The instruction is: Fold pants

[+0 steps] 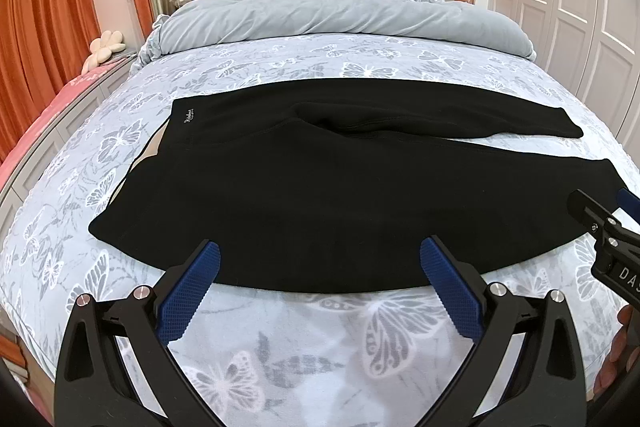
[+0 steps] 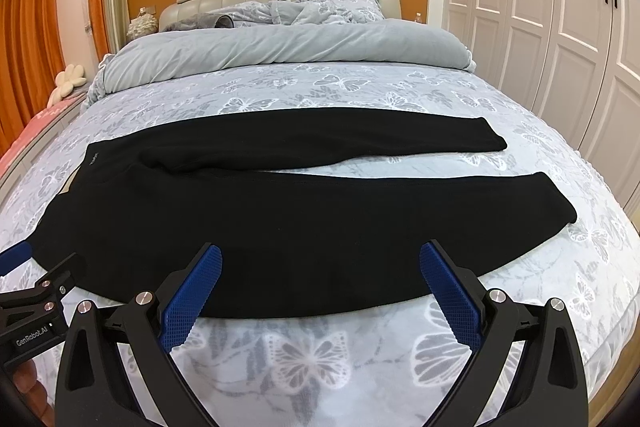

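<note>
I see the black pants (image 1: 320,187) lying flat across the bed (image 1: 320,339), waistband on the left and both legs reaching right. My left gripper (image 1: 320,259) has its fingers spread wide at the near edge of the pants. My right gripper (image 2: 320,259) is spread wide too, holding nothing.

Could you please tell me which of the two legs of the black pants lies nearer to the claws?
The lower, wider leg of the black fabric pants, running just beyond both open claws; the other leg lies farther up the bed toward the grey duvet.
</note>
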`<state>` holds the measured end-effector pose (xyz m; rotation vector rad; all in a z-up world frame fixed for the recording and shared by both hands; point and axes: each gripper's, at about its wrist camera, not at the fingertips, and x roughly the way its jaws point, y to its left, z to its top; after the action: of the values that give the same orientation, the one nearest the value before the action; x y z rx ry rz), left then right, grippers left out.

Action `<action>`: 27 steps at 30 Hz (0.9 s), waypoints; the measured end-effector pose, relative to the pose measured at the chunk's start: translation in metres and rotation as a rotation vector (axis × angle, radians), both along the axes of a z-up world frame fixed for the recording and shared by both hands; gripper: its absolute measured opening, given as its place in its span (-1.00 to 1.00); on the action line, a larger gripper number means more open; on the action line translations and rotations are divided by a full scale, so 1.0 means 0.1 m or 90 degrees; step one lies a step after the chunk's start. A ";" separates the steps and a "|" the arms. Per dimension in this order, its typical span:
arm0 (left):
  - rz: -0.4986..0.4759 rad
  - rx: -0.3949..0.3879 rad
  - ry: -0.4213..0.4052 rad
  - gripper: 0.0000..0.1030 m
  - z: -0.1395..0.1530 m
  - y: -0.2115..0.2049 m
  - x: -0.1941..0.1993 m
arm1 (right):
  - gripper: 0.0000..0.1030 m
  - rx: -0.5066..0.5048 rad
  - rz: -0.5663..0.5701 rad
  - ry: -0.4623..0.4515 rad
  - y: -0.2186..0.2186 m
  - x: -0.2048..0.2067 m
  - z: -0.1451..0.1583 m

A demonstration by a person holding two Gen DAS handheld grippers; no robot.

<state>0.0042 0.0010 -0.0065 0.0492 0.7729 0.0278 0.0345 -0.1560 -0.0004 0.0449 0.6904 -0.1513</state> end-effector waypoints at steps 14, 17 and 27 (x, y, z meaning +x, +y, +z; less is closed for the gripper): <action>0.000 0.001 0.001 0.91 -0.01 0.01 -0.01 | 0.90 0.001 0.001 0.003 0.00 0.00 -0.03; -0.001 0.000 0.003 0.91 0.00 0.02 -0.01 | 0.90 0.002 0.001 0.004 0.00 0.00 -0.03; 0.000 0.001 0.002 0.91 -0.01 0.01 -0.01 | 0.90 0.004 -0.001 0.004 0.00 0.00 -0.04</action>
<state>0.0036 0.0023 -0.0070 0.0512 0.7767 0.0278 0.0348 -0.1565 -0.0040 0.0511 0.6970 -0.1510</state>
